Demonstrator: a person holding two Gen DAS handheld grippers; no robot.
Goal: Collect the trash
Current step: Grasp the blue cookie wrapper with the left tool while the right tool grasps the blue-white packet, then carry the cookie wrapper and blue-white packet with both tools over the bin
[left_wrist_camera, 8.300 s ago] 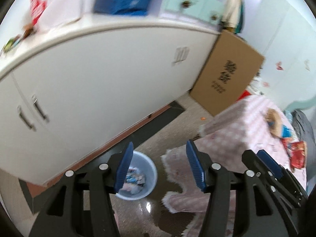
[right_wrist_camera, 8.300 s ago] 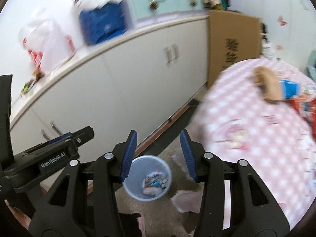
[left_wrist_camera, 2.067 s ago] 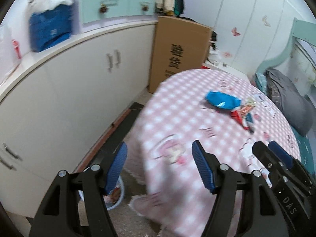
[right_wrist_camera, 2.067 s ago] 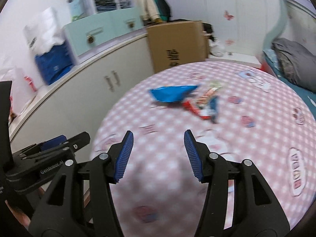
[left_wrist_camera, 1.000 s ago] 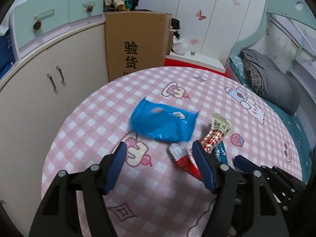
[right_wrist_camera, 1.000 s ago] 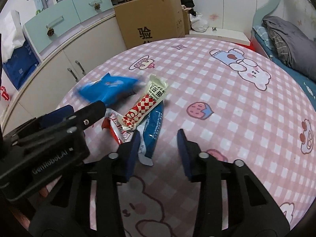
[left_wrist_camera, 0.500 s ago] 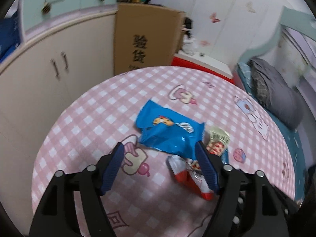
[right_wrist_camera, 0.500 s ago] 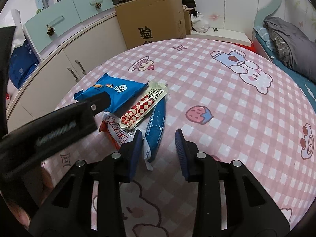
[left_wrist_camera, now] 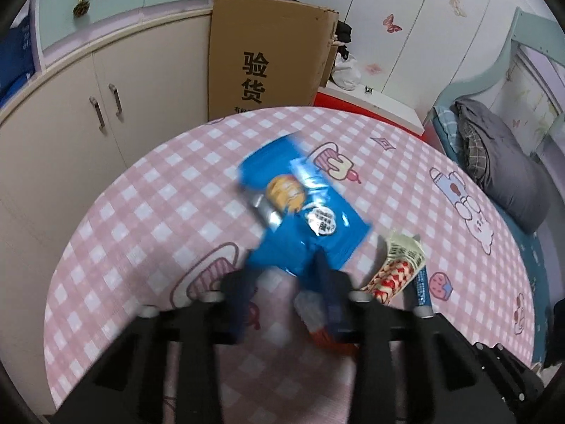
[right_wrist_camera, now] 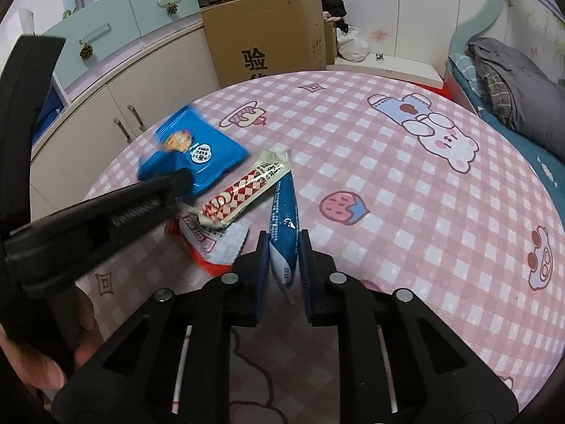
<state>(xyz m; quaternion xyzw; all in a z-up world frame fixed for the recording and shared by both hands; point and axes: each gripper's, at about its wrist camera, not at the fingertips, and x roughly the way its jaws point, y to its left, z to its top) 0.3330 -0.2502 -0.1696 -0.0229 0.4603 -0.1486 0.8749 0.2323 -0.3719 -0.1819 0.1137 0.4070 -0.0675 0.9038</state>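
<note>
A blue snack bag (left_wrist_camera: 300,219) lies on the pink checked tablecloth (left_wrist_camera: 159,194), its far end tipped up and blurred. My left gripper (left_wrist_camera: 286,275) is closing, and its blurred fingers pinch the bag's near end; from the right wrist view its tip (right_wrist_camera: 176,183) meets the bag (right_wrist_camera: 197,152). A narrow blue stick wrapper (right_wrist_camera: 284,205) runs between the fingers of my right gripper (right_wrist_camera: 283,243), whose jaws are closing with the pads against its near end. A red-and-white checked wrapper (right_wrist_camera: 243,187) and a red and white packet (right_wrist_camera: 208,243) lie between the two.
A tall cardboard box (left_wrist_camera: 265,56) stands behind the round table, beside cream cabinets (left_wrist_camera: 70,123). A bed with a grey blanket (left_wrist_camera: 501,166) is at the right. A person's hand (right_wrist_camera: 53,353) holds the left gripper at the lower left.
The left gripper's fingers have closed in on the blue bag's near end and its far end has lifted. The right gripper's fingers have narrowed onto the blue stick wrapper.
</note>
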